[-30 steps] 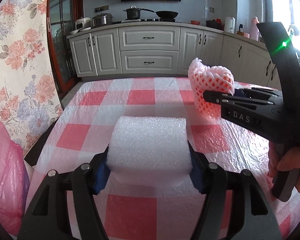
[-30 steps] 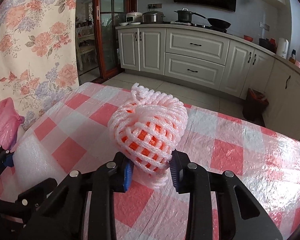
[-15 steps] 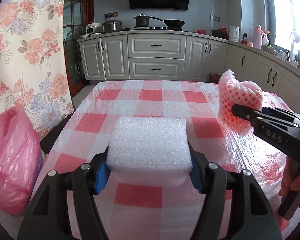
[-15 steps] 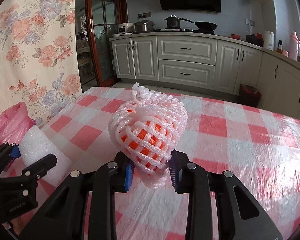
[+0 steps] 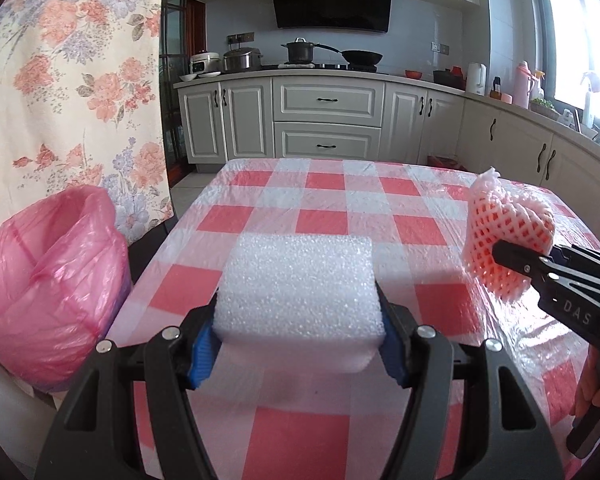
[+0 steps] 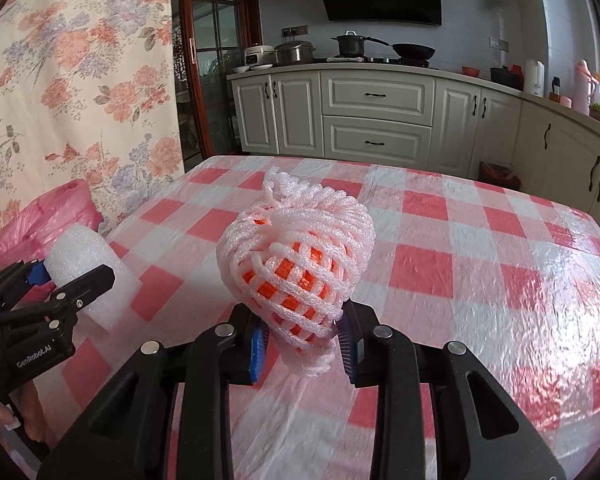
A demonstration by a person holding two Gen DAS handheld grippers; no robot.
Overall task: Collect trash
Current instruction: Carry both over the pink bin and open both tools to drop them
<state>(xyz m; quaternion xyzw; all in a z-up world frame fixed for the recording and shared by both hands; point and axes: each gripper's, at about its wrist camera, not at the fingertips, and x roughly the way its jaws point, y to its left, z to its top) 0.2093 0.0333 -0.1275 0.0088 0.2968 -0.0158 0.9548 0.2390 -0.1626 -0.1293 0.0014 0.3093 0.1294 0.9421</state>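
Observation:
My left gripper (image 5: 298, 350) is shut on a white foam block (image 5: 300, 284) and holds it above the red-and-white checked table (image 5: 324, 184). My right gripper (image 6: 304, 338) is shut on a pink foam fruit net (image 6: 296, 264), held above the table. In the left wrist view the fruit net (image 5: 508, 236) and right gripper (image 5: 536, 268) are at the right. In the right wrist view the foam block (image 6: 84, 264) and left gripper (image 6: 60, 284) are at the left. A pink trash bag (image 5: 48, 280) stands open off the table's left edge.
The table's left edge (image 5: 156, 248) borders the bag. A floral curtain (image 5: 72, 80) hangs at the left. White kitchen cabinets (image 5: 328, 120) with pots on the counter run behind the table and along the right.
Both grippers have risen and pulled back from the table with their loads. The pink trash bag has come further into view at the left.

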